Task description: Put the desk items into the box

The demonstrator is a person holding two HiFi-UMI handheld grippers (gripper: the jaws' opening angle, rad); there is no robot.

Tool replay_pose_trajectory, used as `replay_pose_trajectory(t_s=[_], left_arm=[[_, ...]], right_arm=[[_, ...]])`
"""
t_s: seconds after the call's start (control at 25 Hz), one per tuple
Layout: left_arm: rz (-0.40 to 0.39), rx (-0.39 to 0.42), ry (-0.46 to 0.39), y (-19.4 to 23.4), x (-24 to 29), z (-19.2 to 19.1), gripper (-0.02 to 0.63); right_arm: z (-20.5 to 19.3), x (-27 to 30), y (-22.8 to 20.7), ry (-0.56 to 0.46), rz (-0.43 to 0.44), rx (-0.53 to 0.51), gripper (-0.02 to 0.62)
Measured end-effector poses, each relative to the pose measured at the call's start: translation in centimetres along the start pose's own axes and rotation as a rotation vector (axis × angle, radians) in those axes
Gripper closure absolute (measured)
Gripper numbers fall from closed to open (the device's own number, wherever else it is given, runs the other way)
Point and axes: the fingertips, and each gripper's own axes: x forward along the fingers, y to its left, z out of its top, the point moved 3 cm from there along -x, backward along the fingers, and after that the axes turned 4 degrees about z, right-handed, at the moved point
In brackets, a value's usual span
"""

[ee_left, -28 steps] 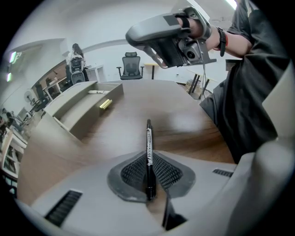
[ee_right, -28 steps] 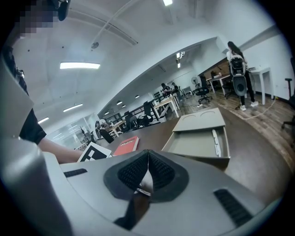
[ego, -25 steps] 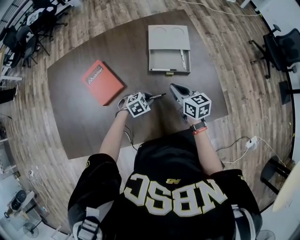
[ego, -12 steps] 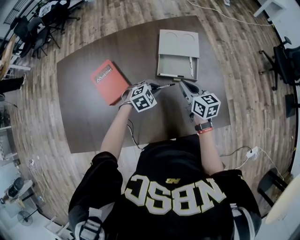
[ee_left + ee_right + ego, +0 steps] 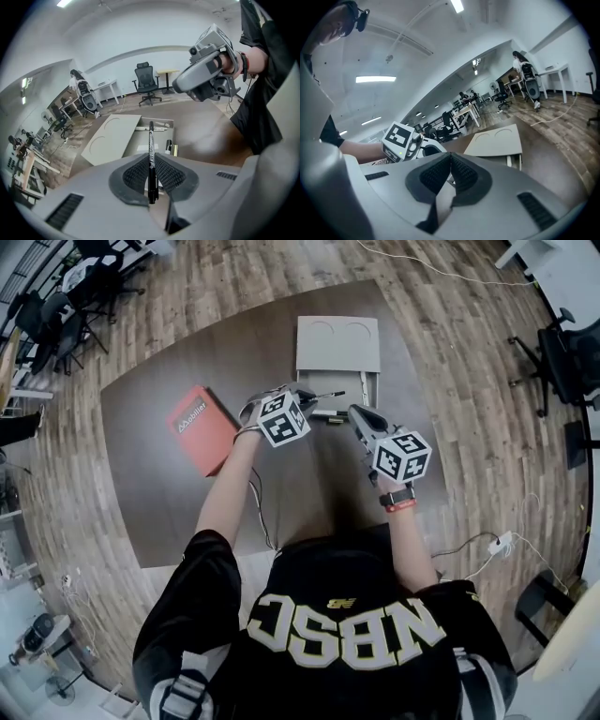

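My left gripper (image 5: 307, 397) is shut on a black marker pen (image 5: 325, 395), whose tip points over the near edge of the grey box (image 5: 349, 381). In the left gripper view the pen (image 5: 151, 154) stands pinched between the ribbed pads, above the open box (image 5: 140, 140). A white pen (image 5: 153, 128) and a small black-and-gold item (image 5: 171, 149) lie inside the box. The box's lid (image 5: 337, 341) is slid back over the far half. My right gripper (image 5: 358, 415) hovers just right of the left one, shut with nothing in it (image 5: 450, 174).
A red notebook (image 5: 199, 428) lies on the dark table (image 5: 169, 493) to the left of the left gripper. Office chairs (image 5: 572, 343) and desks stand on the wooden floor around the table. A cable (image 5: 262, 512) runs along the left arm.
Holding the pen, the left gripper has travelled away from me and risen, reaching the box's near edge. The right gripper has followed a shorter way towards the box.
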Motion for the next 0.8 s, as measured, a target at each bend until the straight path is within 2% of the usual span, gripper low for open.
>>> replay_pose_trajectory(t_s=[0.16, 0.44, 0.8], left_arm=[[-0.020, 0.011, 0.010, 1.7, 3.0, 0.8, 0.555], [-0.053, -0.032, 0.045, 1.9, 8.8, 0.3, 0.555], [-0.066, -0.088, 0.099, 1.8, 11.7, -1.3, 0.555]], right_arm=[[0.1, -0.3, -1.7, 0.000, -0.026, 0.028, 0.584], [-0.2, -1.1, -5.0, 0.001, -0.068, 0.068, 0.584], [-1.2, -0.8, -6.5, 0.013, -0.086, 0.104, 0.584]])
